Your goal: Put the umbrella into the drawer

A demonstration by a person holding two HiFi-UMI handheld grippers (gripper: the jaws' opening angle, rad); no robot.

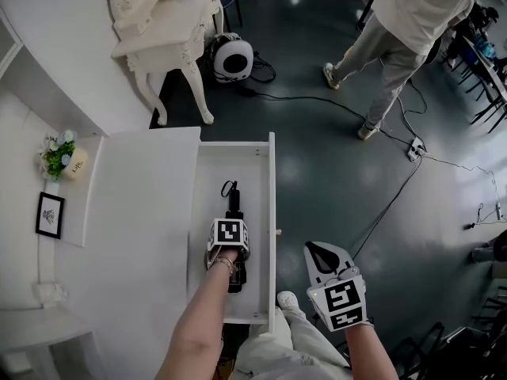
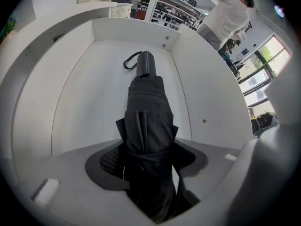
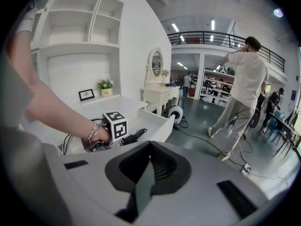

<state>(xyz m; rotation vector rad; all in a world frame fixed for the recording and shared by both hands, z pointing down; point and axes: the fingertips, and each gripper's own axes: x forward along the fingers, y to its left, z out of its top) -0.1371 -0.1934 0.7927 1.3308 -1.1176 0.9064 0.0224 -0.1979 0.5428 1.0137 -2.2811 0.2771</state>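
A folded black umbrella (image 1: 234, 206) lies lengthwise in the open white drawer (image 1: 272, 212), its handle and wrist strap toward the far end. My left gripper (image 1: 230, 248) points steeply down into the drawer and is shut on the umbrella's fabric near its near end. In the left gripper view the umbrella (image 2: 146, 107) runs from between the left gripper's (image 2: 148, 164) pads out over the drawer floor (image 2: 89, 93). My right gripper (image 1: 318, 250) hangs to the right of the drawer over the dark floor, shut and empty. The right gripper (image 3: 149, 161) looks toward the drawer (image 3: 157, 126).
The drawer juts from a white cabinet (image 1: 142, 212). A flower pot (image 1: 62, 158) and a picture frame (image 1: 50, 214) sit on a shelf at left. Beyond stand an ornate white table (image 1: 170, 30) and a round white device (image 1: 232, 58). A person (image 1: 404, 22) stands at the back right; cables (image 1: 388, 200) cross the floor.
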